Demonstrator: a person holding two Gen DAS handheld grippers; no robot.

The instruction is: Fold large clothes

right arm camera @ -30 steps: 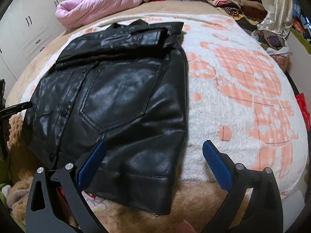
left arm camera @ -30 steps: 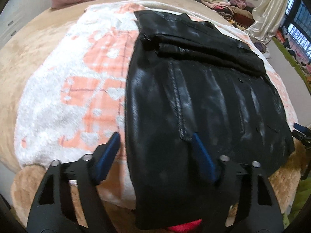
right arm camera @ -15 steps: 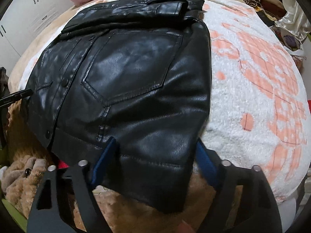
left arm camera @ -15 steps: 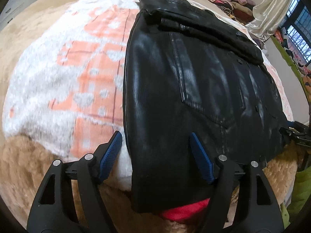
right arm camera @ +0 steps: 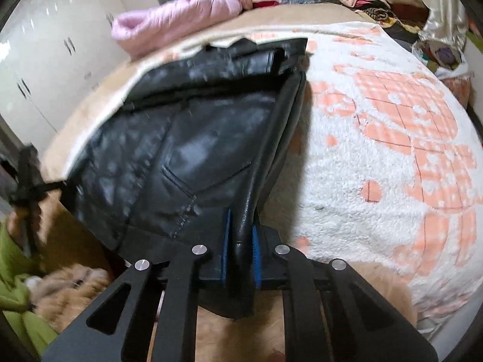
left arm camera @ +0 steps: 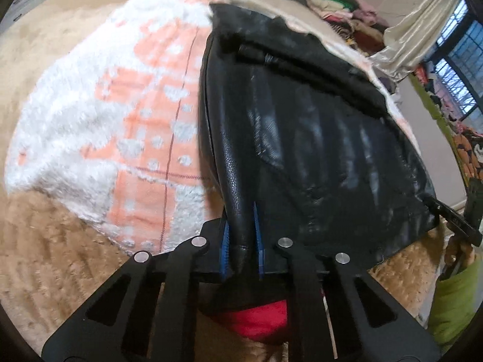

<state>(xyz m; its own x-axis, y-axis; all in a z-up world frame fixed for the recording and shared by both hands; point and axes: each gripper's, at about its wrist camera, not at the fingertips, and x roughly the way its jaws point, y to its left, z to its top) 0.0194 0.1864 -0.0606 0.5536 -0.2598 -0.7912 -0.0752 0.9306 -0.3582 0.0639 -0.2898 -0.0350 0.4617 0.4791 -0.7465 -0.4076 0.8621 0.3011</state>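
Both my left tool [left arm camera: 241, 235] and right tool [right arm camera: 240, 238] grip the near hem corners of the black leather jacket [left arm camera: 302, 138] on the bed's fluffy white-and-orange blanket [right arm camera: 392, 157]; next, I judge, fold hem toward far collar.

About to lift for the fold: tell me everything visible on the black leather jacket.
The black leather jacket, glossy with stitched pocket seams, lies spread on the white-and-orange fleece blanket, sleeve folded across its far end. The left gripper and right gripper each pinch a near hem corner, raising ridges.
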